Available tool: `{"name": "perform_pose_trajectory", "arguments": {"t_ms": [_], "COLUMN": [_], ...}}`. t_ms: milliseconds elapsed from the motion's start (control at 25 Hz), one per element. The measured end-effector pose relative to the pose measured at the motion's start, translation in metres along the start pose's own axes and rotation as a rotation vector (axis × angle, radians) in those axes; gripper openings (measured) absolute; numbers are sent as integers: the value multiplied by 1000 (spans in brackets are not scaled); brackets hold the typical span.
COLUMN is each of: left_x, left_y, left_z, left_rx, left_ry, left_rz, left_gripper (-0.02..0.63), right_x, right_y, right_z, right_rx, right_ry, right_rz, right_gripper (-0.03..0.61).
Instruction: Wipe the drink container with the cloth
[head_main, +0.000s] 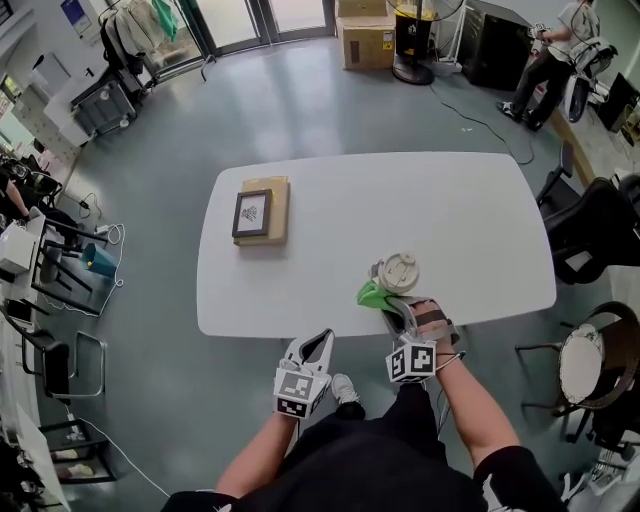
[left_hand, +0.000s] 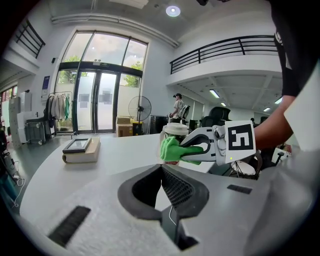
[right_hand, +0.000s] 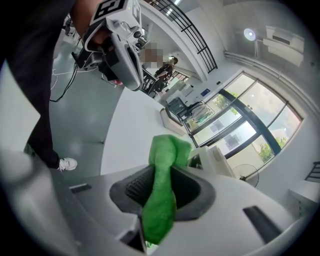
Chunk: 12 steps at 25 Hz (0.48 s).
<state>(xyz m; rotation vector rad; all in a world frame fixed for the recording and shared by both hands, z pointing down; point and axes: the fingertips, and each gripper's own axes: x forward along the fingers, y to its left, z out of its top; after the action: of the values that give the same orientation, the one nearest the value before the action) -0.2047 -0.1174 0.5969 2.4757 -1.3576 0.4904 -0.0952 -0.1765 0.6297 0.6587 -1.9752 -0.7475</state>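
Note:
A lidded takeaway drink cup stands near the front edge of the white table. My right gripper is shut on a green cloth, and the cloth's bunched end rests against the cup's near left side. In the right gripper view the cloth runs out between the jaws toward the cup. My left gripper hovers off the table's front edge, left of the cup, its jaws closed together with nothing between them. From the left gripper view, the cup sits behind the cloth.
A framed picture lies on a tan book at the table's left. Dark office chairs and a round stool stand to the right. Cardboard boxes and a floor fan are far behind.

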Motion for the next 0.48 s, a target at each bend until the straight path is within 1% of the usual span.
{"name": "perform_pose_trajectory", "arguments": {"t_ms": [80, 240, 360, 480], "left_x": [3, 8, 7, 5], "left_y": [0, 2, 2, -1], "left_z": [5, 11, 8, 2], "left_rx": [13, 9, 11, 37], "left_ry": [-5, -13, -6, 14], "left_rz": [-1, 13, 24, 30], "left_gripper": [14, 14, 14, 14], "right_x": [6, 16, 24, 34], "right_y": [6, 16, 28, 40], "right_z": [-2, -9, -15, -23], "right_rx": [9, 21, 23, 14], "right_ry": [5, 17, 33, 54], "right_rz": [22, 62, 87, 103], "right_gripper": [104, 104, 104, 105]}}
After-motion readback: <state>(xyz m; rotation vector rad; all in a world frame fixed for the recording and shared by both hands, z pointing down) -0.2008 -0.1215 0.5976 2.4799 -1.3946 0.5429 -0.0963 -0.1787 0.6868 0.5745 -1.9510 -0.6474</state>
